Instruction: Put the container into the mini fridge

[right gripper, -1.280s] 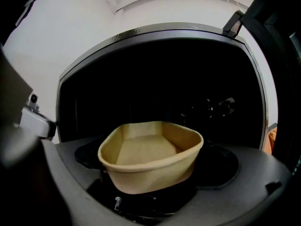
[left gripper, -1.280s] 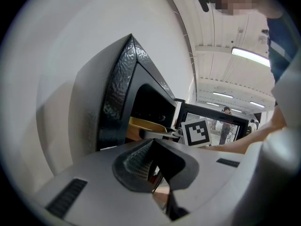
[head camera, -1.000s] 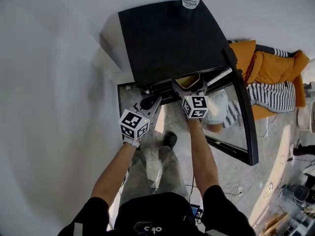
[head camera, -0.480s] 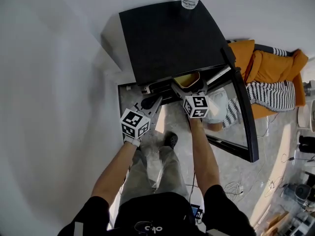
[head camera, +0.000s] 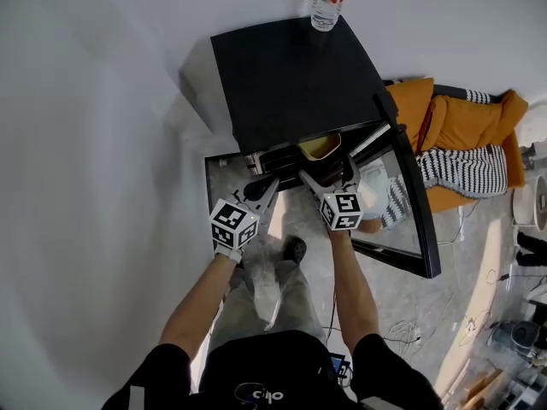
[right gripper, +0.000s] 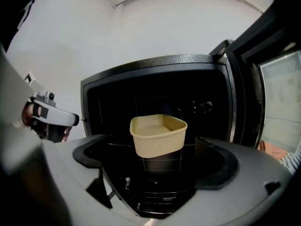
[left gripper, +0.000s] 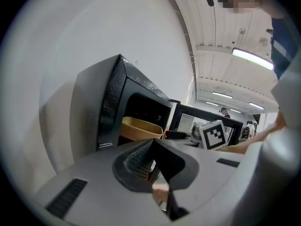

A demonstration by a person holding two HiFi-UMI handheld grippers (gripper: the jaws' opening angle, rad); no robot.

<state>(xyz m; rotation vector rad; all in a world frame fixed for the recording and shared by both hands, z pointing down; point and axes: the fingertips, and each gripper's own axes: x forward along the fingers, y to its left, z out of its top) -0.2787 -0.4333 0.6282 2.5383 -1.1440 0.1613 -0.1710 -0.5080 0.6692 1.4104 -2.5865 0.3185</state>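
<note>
The tan open container (head camera: 320,147) stands on a shelf just inside the black mini fridge (head camera: 291,67), whose door (head camera: 410,195) swings open to the right. In the right gripper view the container (right gripper: 158,134) sits beyond my jaws, touching neither. My right gripper (head camera: 327,174) (right gripper: 150,155) hangs open in front of the fridge mouth with nothing in it. My left gripper (head camera: 263,184) (left gripper: 153,147) is shut and empty, at the fridge's lower left front. From there the container (left gripper: 141,128) and the right gripper's marker cube (left gripper: 214,134) show.
A water bottle (head camera: 327,2) stands on the fridge top at the back. An orange cushion with striped cloth (head camera: 461,135) lies right of the door. White wall runs along the left. Cables and clutter (head camera: 513,340) lie on the floor at lower right.
My right gripper has drawn back from the fridge opening, away from the container, which stays on the shelf. The left gripper has hardly moved.
</note>
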